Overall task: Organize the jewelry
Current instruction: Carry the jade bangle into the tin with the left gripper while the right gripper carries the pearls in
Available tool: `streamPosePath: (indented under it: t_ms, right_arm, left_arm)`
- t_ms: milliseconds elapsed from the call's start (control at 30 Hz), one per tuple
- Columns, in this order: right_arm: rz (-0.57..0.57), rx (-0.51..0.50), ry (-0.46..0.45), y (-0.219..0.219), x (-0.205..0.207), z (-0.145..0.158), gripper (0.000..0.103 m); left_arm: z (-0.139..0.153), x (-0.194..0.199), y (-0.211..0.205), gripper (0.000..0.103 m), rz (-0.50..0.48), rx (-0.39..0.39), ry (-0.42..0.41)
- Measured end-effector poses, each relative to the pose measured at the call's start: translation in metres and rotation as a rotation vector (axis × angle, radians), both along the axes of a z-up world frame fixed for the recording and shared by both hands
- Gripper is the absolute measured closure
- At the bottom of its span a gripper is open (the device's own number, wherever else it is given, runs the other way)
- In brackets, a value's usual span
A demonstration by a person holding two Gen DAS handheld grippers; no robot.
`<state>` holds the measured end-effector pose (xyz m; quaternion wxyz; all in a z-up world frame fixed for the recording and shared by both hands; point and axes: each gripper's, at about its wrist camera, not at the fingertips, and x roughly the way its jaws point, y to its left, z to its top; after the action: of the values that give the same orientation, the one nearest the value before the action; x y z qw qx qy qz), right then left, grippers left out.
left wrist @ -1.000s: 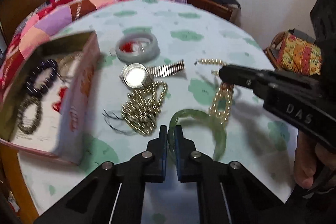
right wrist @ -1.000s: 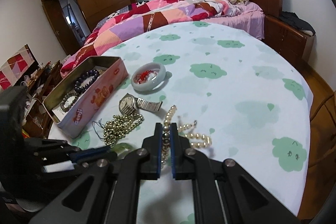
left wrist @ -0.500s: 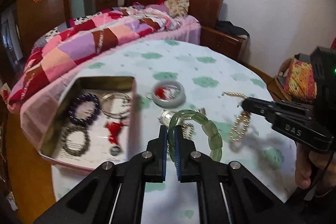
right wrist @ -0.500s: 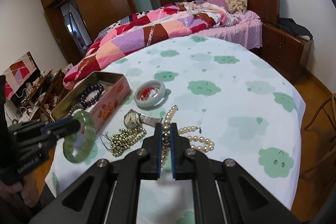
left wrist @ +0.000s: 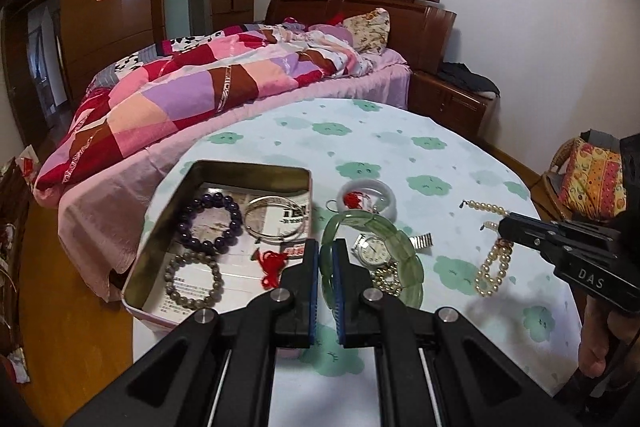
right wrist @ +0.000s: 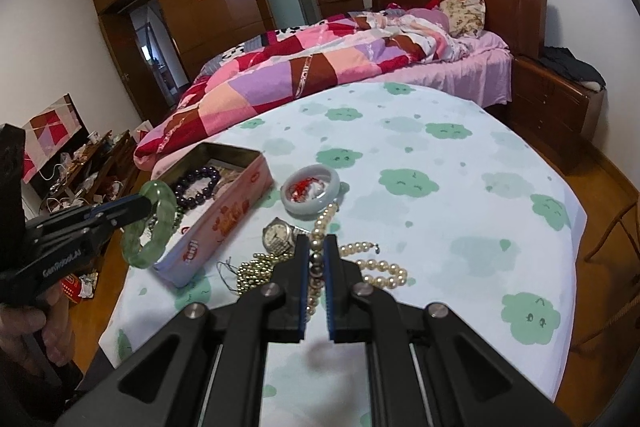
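Note:
My left gripper (left wrist: pixel 326 251) is shut on a green jade bangle (left wrist: pixel 400 255) and holds it in the air beside the open pink tin (left wrist: pixel 248 169); the bangle also shows in the right wrist view (right wrist: pixel 154 227). The tin holds a purple bead bracelet (left wrist: pixel 210 219), a grey bead bracelet (left wrist: pixel 194 281), a silver bangle (left wrist: pixel 276 217) and a red charm (left wrist: pixel 272 267). My right gripper (right wrist: pixel 316 247) is shut on a pearl necklace (right wrist: pixel 376 267), low over the table. A white bangle (right wrist: pixel 310 191), a watch (right wrist: pixel 276 235) and a gold bead chain (right wrist: pixel 256 271) lie on the cloth.
The round table (right wrist: pixel 440 163) has a white cloth with green clouds. A bed with a patchwork quilt (right wrist: pixel 320 67) stands behind it. A wicker chair with a patterned cushion (left wrist: pixel 588 179) is at the right. The tin sits near the table's left edge.
My left gripper has lifted the green bangle off the table and carried it left toward the tin. My right gripper has stayed shut on the pearls.

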<state>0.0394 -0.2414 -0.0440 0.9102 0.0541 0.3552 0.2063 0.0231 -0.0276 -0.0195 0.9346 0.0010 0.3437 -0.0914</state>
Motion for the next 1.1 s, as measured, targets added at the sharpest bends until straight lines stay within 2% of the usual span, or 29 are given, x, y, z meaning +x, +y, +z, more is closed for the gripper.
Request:
streamPosePath:
  t_ms: [467, 767, 1100]
  right_arm:
    - [0.082, -0.014, -0.031, 0.029, 0.012, 0.023, 0.094]
    - [0.167, -0.039, -0.083, 0.07, 0.028, 0.045, 0.094]
    - [0.232, -0.046, -0.104, 0.113, 0.048, 0.053, 0.094]
  left_arm:
    - [0.007, 0.015, 0.03, 0.098, 0.065, -0.005, -0.019]
    - [0.014, 0.03, 0.052, 0.098, 0.107, 0.012, -0.033]
    - [0.012, 0.048, 0.072, 0.098, 0.158, 0.027, -0.03]
